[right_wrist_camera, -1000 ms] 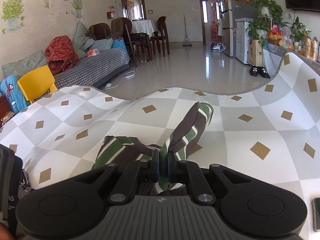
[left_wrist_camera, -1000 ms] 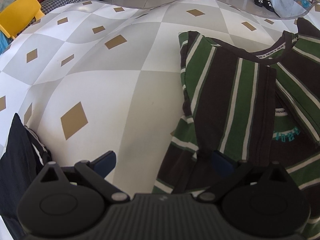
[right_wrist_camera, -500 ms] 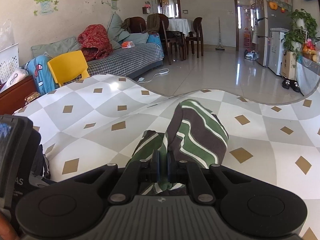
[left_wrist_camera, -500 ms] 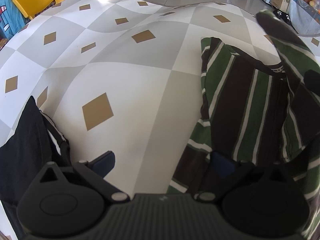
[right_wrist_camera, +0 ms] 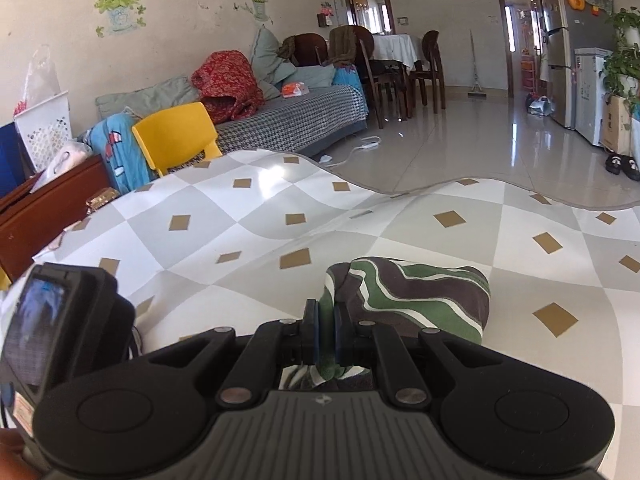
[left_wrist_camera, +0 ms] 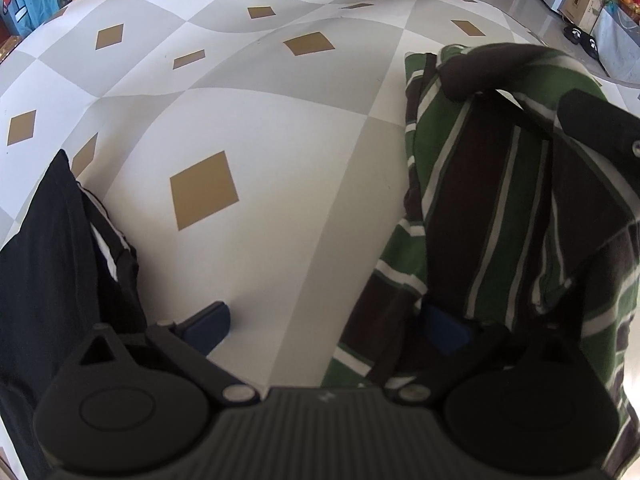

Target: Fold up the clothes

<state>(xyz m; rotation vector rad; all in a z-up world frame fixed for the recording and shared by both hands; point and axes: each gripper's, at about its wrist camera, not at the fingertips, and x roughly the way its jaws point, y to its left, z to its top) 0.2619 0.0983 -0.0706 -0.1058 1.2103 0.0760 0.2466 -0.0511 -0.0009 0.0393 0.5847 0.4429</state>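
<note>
A green, brown and white striped shirt (left_wrist_camera: 480, 208) lies on the checked tablecloth (left_wrist_camera: 248, 128), at the right of the left wrist view. My left gripper (left_wrist_camera: 326, 326) points steeply down and stands open, one blue pad (left_wrist_camera: 444, 328) on the shirt's lower edge, the other over bare cloth. My right gripper (right_wrist_camera: 326, 336) is shut on a fold of the striped shirt (right_wrist_camera: 420, 296) and holds it low over the table. Its black body (left_wrist_camera: 596, 132) shows at the left wrist view's right edge, with the lifted fold draped across the shirt's top.
A folded black garment (left_wrist_camera: 48, 260) lies just left of the left gripper. The table's curved far edge (right_wrist_camera: 400, 194) drops to a shiny floor. Beyond stand a yellow chair (right_wrist_camera: 176, 136), a sofa (right_wrist_camera: 288, 120) and a brown cabinet (right_wrist_camera: 44, 208).
My right gripper has carried the shirt's fold across and down; it now hangs low over the shirt's top and hides the collar. The left gripper stayed open on the shirt's edge, shifting slightly.
</note>
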